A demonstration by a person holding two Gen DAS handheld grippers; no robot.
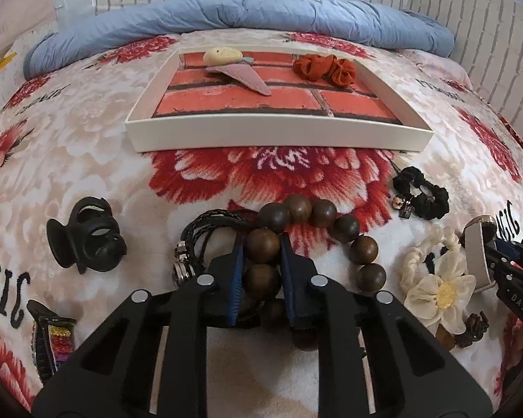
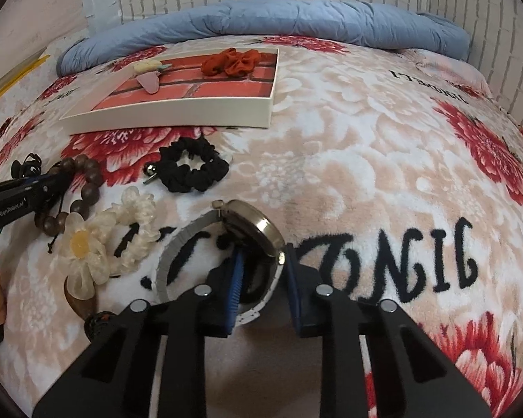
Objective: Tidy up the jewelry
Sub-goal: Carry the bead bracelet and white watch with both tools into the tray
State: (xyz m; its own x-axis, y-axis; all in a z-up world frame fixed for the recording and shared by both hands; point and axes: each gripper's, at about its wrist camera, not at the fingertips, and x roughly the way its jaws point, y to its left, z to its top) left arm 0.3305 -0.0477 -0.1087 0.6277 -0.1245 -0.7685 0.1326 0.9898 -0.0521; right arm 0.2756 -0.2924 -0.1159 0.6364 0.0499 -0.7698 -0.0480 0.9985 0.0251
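My left gripper (image 1: 261,244) is shut on a brown wooden bead bracelet (image 1: 317,212) lying on the floral blanket; two beads sit between its blue pads. It also shows in the right wrist view (image 2: 87,188). My right gripper (image 2: 263,254) is shut on a wristwatch (image 2: 254,230) with a metal case and white strap, gripped at the case edge. A white tray (image 1: 279,132) with a brick-pattern floor lies beyond, holding an ice-cream hair clip (image 1: 233,69) and a red scrunchie (image 1: 324,66).
On the blanket lie a black claw clip (image 1: 87,240), black braided bracelets (image 1: 205,237), a black scrunchie (image 2: 191,167), a cream flower hair tie (image 2: 101,244) and a striped watch strap (image 1: 52,338). A rolled blue quilt (image 1: 244,10) lies along the brick wall.
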